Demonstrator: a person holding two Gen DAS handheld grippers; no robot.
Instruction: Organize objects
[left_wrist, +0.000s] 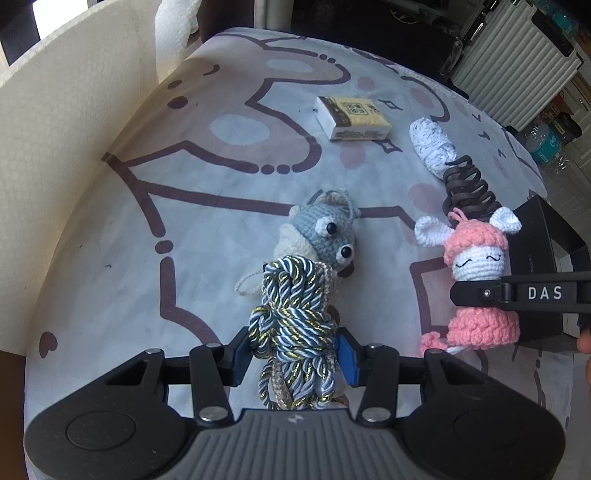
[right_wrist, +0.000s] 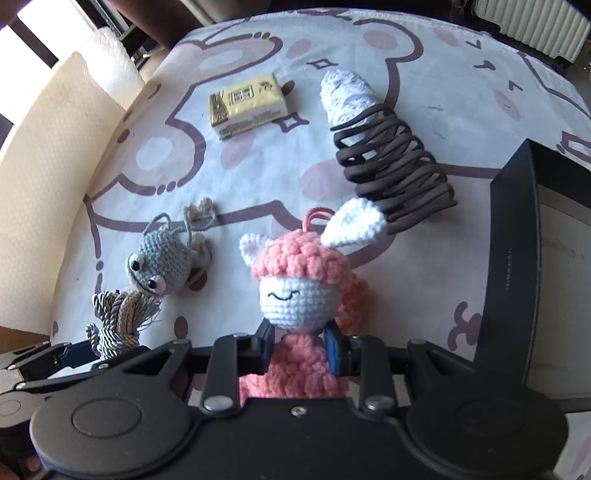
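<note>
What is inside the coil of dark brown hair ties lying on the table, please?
A white paper-wrapped roll runs through the brown hair ties, its far end sticking out. How far it reaches inside is hidden by the bands and the pink doll's ear.

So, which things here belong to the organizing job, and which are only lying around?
In the job:
- left gripper shut on cord bundle
- right gripper shut on pink crochet doll
- grey crochet toy
- tissue pack
- brown hair ties
- black box

Lying around:
- suitcase
- water bottle
</note>
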